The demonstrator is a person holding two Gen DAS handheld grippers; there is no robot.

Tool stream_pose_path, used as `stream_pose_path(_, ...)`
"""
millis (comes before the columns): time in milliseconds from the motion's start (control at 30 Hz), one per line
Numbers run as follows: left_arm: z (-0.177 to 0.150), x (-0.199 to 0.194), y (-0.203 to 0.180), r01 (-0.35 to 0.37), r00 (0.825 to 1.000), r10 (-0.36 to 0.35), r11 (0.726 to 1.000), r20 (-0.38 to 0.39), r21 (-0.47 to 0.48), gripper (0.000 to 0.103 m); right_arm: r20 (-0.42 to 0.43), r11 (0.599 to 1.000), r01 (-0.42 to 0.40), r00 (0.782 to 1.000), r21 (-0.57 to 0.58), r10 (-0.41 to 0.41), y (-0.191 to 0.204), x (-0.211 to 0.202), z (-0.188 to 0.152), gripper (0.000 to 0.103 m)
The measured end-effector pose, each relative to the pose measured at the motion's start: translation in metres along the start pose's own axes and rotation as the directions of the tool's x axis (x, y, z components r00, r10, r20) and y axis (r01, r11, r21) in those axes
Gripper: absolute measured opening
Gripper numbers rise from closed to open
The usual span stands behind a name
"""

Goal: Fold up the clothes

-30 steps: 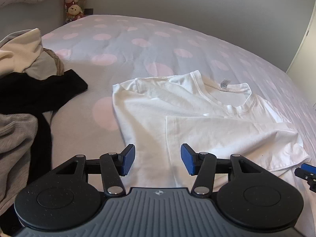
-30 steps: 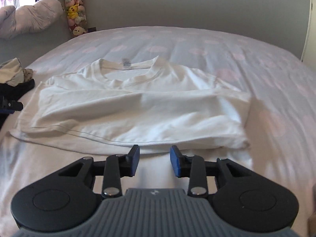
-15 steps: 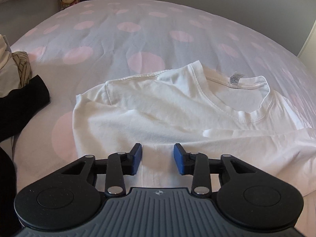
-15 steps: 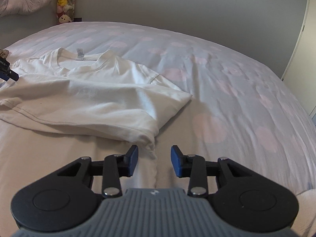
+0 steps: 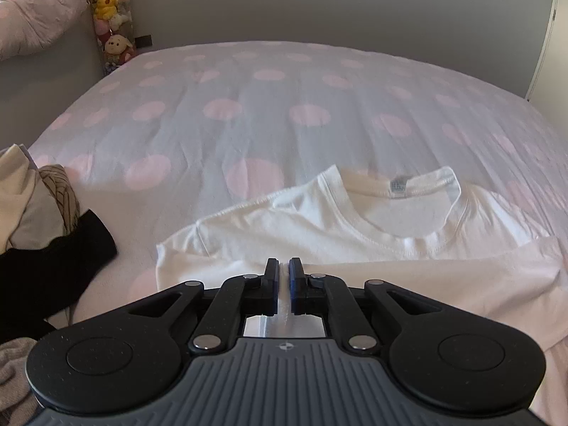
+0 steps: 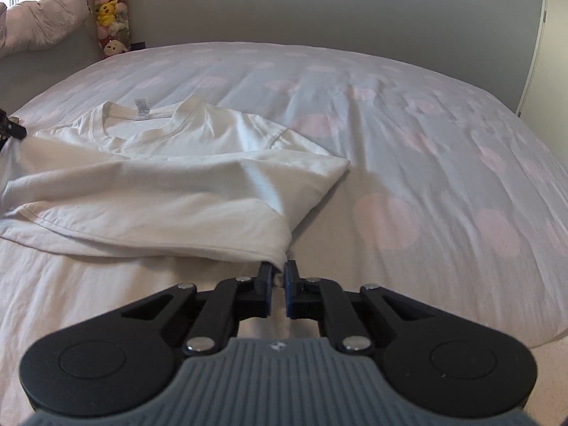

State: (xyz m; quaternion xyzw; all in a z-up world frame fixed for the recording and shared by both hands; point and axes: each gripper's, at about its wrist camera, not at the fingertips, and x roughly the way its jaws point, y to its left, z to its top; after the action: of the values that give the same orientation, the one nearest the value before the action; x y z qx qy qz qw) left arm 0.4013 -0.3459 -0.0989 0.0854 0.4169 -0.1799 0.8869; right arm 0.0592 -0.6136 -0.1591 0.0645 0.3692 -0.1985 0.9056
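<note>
The shirt (image 6: pixel 152 184), white and already folded once with its hem edge doubled toward the collar, lies on the bed (image 6: pixel 408 135) at 10 o'clock from your right gripper (image 6: pixel 278 275) and fills the near field from 12 to 3 o'clock ahead of your left gripper (image 5: pixel 284 273). Your right gripper's jaws have just been closing and now pinch the near right corner of the folded layers, cloth showing in the narrow gap between the pads. Your left gripper's jaws have likewise just been closing; they stand nearly together over the shirt's left edge, and a pale strip between them suggests fabric is caught, though how many layers cannot be told. The collar (image 5: pixel 408 209), label up, sits at 1 o'clock in the left view. Outward, at 9 o'clock in that view, lies a pile (image 5: pixel 42 234) of dark and beige clothes; plush toys (image 5: pixel 110 17) stand at the far wall at 11 o'clock. Risks from here, as a judgement: if either pinch holds only the top layer, lifting would peel the fold open instead of carrying it; uneven lift between your two hands would skew the crease; and a leftward swing could drag the shirt into the pile, since its left sleeve lies near the dark garment.
</note>
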Motion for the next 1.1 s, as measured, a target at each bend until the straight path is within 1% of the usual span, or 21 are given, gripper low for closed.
stream_pose_path(33,0.005,-0.001,0.004,-0.014,1.000,0.014,1.000,-0.002,-0.006,0.004,-0.013,1.000,-0.002,1.000,0.007,0.002,-0.002,0.001,-0.001,0.008)
stream_pose_path(67,0.007,0.005,0.008,-0.040,0.999,0.040,0.999,-0.025,-0.010,0.004,-0.026,1.000,-0.004,1.000,0.011,0.004,-0.002,0.002,-0.002,0.008)
stream_pose_path(133,0.007,0.018,0.012,-0.096,0.993,0.097,0.995,-0.073,0.021,0.004,-0.046,1.000,-0.007,0.999,0.012,0.008,-0.002,0.005,-0.004,0.008)
stream_pose_path(200,0.004,0.031,0.015,-0.098,0.990,0.100,0.995,-0.101,0.021,0.004,-0.053,1.000,-0.009,0.999,0.009,0.010,-0.001,0.006,-0.005,0.008)
stream_pose_path(233,0.002,0.036,0.015,-0.078,0.991,0.080,0.997,-0.105,0.022,0.004,-0.055,1.000,-0.010,0.998,0.007,0.010,-0.001,0.006,-0.005,0.008)
stream_pose_path(300,-0.001,0.039,0.016,-0.067,0.993,0.067,0.998,-0.095,0.006,0.006,-0.064,1.000,-0.017,0.998,0.019,0.018,-0.004,0.008,-0.006,0.008)
stream_pose_path(400,-0.006,0.040,0.018,-0.047,0.994,0.044,0.998,-0.101,-0.029,0.014,-0.079,0.999,-0.038,0.996,0.037,0.041,-0.008,0.008,-0.006,0.008)
stream_pose_path(467,-0.014,0.034,0.021,-0.033,0.992,0.028,0.999,-0.121,-0.035,0.024,-0.080,0.998,-0.048,0.996,0.034,0.051,-0.010,0.006,-0.006,0.009)
stream_pose_path(533,-0.022,0.026,0.024,-0.012,0.991,0.006,0.999,-0.135,-0.041,0.029,-0.070,0.998,-0.056,0.996,0.029,0.058,-0.010,0.002,-0.006,0.009)
stream_pose_path(633,-0.039,0.014,0.028,0.025,0.988,-0.032,0.998,-0.150,-0.053,0.045,-0.052,0.998,-0.058,0.997,0.013,0.058,-0.009,-0.004,-0.005,0.011)
stream_pose_path(667,-0.045,0.011,0.028,0.034,0.987,-0.044,0.997,-0.157,-0.063,0.046,-0.045,0.998,-0.058,0.997,0.002,0.058,-0.008,-0.005,-0.005,0.011)
stream_pose_path(767,-0.062,0.011,0.024,0.078,0.979,-0.089,0.995,-0.184,-0.063,0.046,-0.029,0.998,-0.060,0.998,-0.028,0.060,-0.004,-0.007,-0.005,0.012)
stream_pose_path(833,-0.069,0.015,0.018,0.065,0.981,-0.072,0.997,-0.182,-0.043,0.045,-0.017,0.997,-0.054,0.998,-0.053,0.053,-0.001,-0.008,-0.005,0.012)
stream_pose_path(867,-0.071,0.018,0.018,0.064,0.981,-0.072,0.997,-0.181,-0.050,0.042,-0.010,0.997,-0.052,0.999,-0.060,0.051,0.000,-0.008,-0.005,0.012)
stream_pose_path(900,-0.073,0.021,0.017,0.063,0.981,-0.072,0.996,-0.180,-0.056,0.038,-0.002,0.997,-0.050,0.999,-0.064,0.050,0.000,-0.008,-0.005,0.012)
stream_pose_path(933,-0.074,0.021,0.016,0.057,0.983,-0.067,0.997,-0.170,-0.061,0.022,0.004,0.997,-0.050,0.999,-0.061,0.050,-0.001,-0.008,-0.005,0.012)
stream_pose_path(967,-0.073,0.017,0.015,0.058,0.984,-0.066,0.997,-0.164,-0.053,0.014,0.008,0.997,-0.052,0.999,-0.052,0.052,-0.002,-0.008,-0.005,0.012)
stream_pose_path(1000,-0.071,0.014,0.013,0.060,0.985,-0.066,0.997,-0.159,-0.044,0.013,0.012,0.998,-0.054,0.998,-0.041,0.055,-0.004,-0.008,-0.005,0.012)
stream_pose_path(1033,-0.070,0.010,0.012,0.061,0.986,-0.066,0.998,-0.154,-0.036,0.007,0.015,0.998,-0.057,0.998,-0.031,0.058,-0.005,-0.007,-0.005,0.013)
stream_pose_path(1100,-0.065,-0.001,0.010,0.068,0.985,-0.070,0.998,-0.156,-0.015,0.007,0.018,0.998,-0.062,0.998,-0.021,0.062,-0.007,-0.007,-0.005,0.012)
